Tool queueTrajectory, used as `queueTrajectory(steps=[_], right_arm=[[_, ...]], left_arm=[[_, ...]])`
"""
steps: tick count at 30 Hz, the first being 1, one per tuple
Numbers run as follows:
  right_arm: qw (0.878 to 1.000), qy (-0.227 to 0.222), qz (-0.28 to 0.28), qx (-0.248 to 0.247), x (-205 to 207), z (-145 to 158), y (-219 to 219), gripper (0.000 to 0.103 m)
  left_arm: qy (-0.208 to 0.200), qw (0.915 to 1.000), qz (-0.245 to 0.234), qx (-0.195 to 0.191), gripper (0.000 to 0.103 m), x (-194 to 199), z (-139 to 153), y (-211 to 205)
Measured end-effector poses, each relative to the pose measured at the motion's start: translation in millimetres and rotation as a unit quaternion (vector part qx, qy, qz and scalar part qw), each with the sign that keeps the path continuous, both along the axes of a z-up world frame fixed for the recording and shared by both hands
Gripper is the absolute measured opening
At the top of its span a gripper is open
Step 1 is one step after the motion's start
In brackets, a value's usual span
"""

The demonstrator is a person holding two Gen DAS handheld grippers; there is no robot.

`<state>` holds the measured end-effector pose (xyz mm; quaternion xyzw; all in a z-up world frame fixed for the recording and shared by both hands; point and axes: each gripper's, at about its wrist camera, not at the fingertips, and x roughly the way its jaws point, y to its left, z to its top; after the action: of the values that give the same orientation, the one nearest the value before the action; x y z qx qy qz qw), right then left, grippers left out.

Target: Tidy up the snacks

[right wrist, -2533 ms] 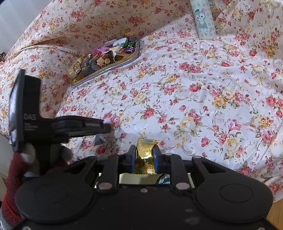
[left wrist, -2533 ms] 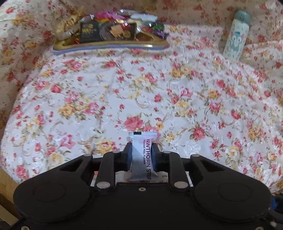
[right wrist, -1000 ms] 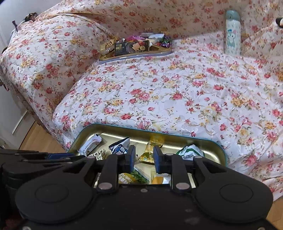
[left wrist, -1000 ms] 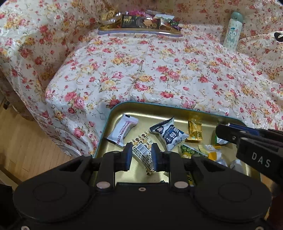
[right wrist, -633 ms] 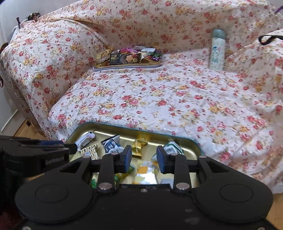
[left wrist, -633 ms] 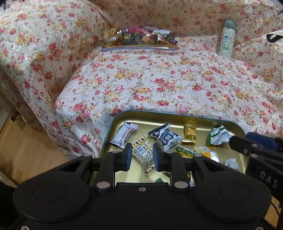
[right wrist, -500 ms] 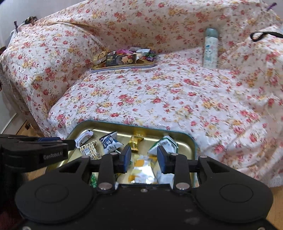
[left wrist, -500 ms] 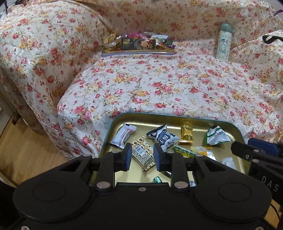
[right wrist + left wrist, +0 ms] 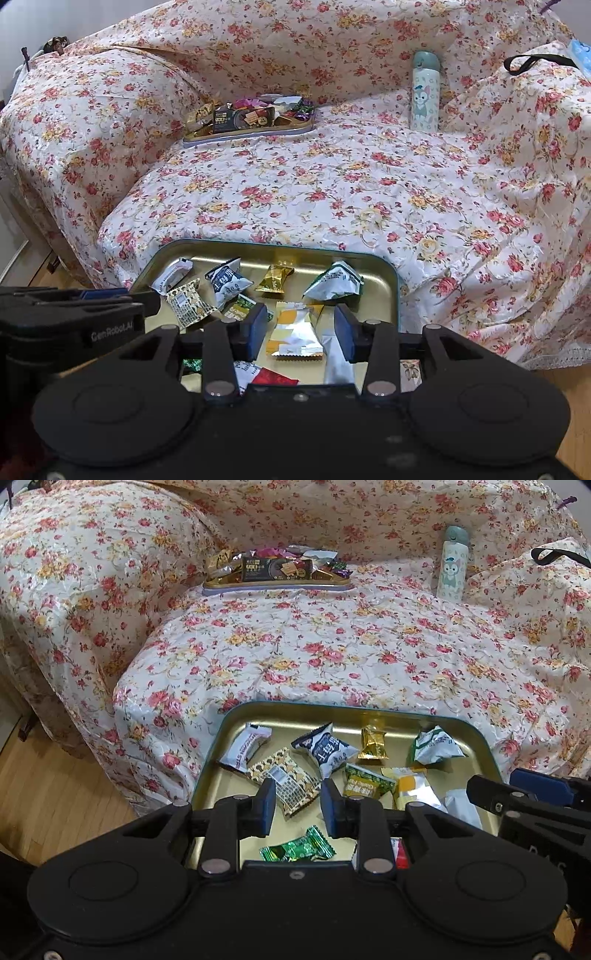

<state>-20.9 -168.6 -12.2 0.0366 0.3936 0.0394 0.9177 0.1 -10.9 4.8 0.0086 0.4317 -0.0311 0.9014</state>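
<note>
A gold tin tray (image 9: 476, 738) with a teal rim sits at the sofa seat's front edge and holds several wrapped snacks. Among them lie a white hawthorn strip packet (image 9: 243, 747) at the back left and a gold candy (image 9: 373, 743) at the back middle. My left gripper (image 9: 297, 794) hovers over the tray's near left part, open, gripping nothing. My right gripper (image 9: 300, 317) hangs over the same tray (image 9: 391, 273) above a yellow-and-white packet (image 9: 295, 328). Its jaws are opening and hold nothing. The white packet (image 9: 171, 275) and gold candy (image 9: 275, 278) show here too.
A second tray (image 9: 277, 587) piled with snacks rests at the back of the floral sofa cover (image 9: 332, 646). A pale cartoon bottle (image 9: 451, 565) stands at the back right. Wood floor (image 9: 55, 794) lies to the left. Each gripper's black frame (image 9: 524, 808) shows at the other view's edge.
The hawthorn strip and gold candy, earlier held in the jaws, now lie in the near tray. Both grippers have drawn back from it and their jaws stand wider.
</note>
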Motion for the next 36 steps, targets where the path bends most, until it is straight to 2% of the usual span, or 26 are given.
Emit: queueTrajectory(steps=[11, 36], right_arm=[[1.000, 0.014, 0.002, -0.009, -1.0, -6.9, 1.9, 0.043], [1.000, 0.017, 0.004, -0.007, -1.7, -8.2, 2.9, 0.044]], left_arm=[[0.003, 0.9997, 0.024, -0.008, 0.037, -1.7, 1.5, 8.0], [0.004, 0.9997, 0.023, -0.005, 0.037, -2.4, 2.3, 7.8]])
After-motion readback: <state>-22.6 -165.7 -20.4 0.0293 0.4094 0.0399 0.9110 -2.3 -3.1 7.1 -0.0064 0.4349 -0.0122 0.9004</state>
